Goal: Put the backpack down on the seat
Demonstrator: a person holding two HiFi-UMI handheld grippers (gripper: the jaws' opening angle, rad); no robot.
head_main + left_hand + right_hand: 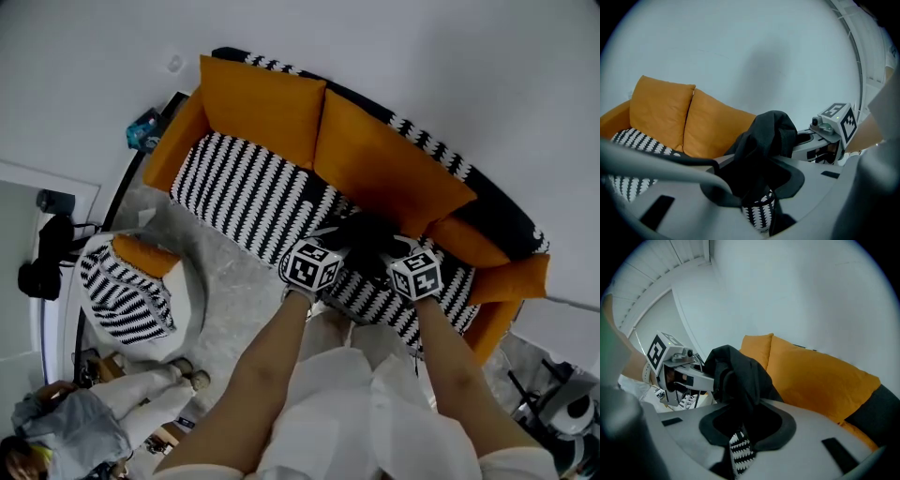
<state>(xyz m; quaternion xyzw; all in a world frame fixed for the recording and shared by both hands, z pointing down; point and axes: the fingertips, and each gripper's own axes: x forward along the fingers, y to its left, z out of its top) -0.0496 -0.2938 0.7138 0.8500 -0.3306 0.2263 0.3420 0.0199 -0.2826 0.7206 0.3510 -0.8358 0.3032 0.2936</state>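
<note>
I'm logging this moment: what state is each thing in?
backpack: crumpled, resting on the sofa seat
left claw: slightly open, backpack fabric between its jaws
right claw: slightly open, backpack fabric between its jaws
back cushions: upright against the sofa back

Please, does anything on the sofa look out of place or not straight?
Only the black backpack stands out. It is slumped and crumpled over the striped seat, with its top folded over instead of standing upright. The orange back cushions look in order, and nothing seems spilled or damaged.
</note>
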